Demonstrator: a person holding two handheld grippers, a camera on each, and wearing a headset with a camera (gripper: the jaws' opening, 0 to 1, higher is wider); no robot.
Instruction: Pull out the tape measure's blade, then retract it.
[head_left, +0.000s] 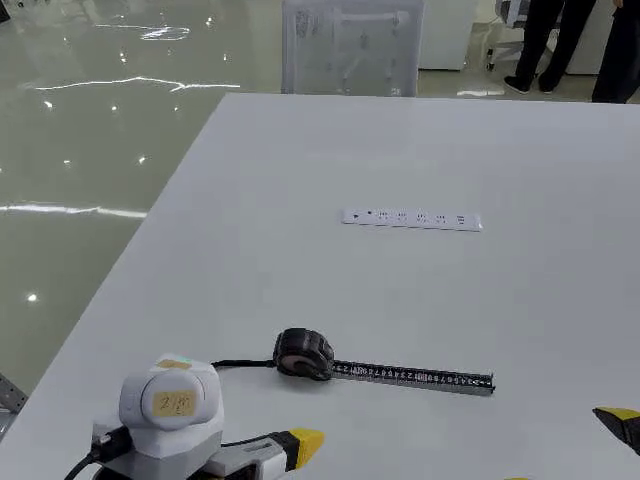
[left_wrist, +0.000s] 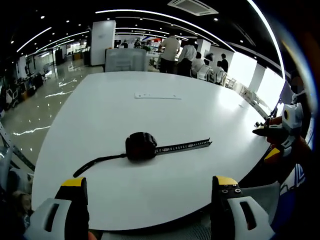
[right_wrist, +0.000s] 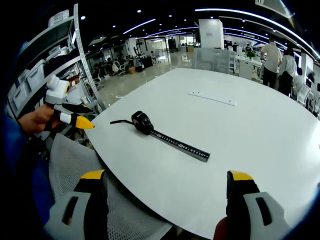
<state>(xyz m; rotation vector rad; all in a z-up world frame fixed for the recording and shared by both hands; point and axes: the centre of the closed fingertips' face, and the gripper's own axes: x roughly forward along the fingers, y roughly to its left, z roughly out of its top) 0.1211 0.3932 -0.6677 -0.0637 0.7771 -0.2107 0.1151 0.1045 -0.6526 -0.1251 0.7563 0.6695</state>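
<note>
A black tape measure (head_left: 303, 354) lies near the front edge of a white table (head_left: 420, 150) in an open-plan office. Its blade (head_left: 412, 377) is extended flat across the surface toward 3 o'clock in the head view, and a dark strap (head_left: 243, 363) trails from the case toward 9 o'clock. A white power strip (head_left: 412, 219) sits well apart, at about 1 o'clock from the case.

The left gripper (left_wrist: 149, 184) hangs off the table's near edge at about 7 o'clock from the tape measure. Its yellow-tipped jaws are spread wide with nothing between them. The right gripper (right_wrist: 166, 176) is held at about 4 o'clock from the blade's tip, its jaws equally wide apart and empty. Neither gripper touches the tape measure.

People (left_wrist: 172, 47) stand beyond the far end of the table.
</note>
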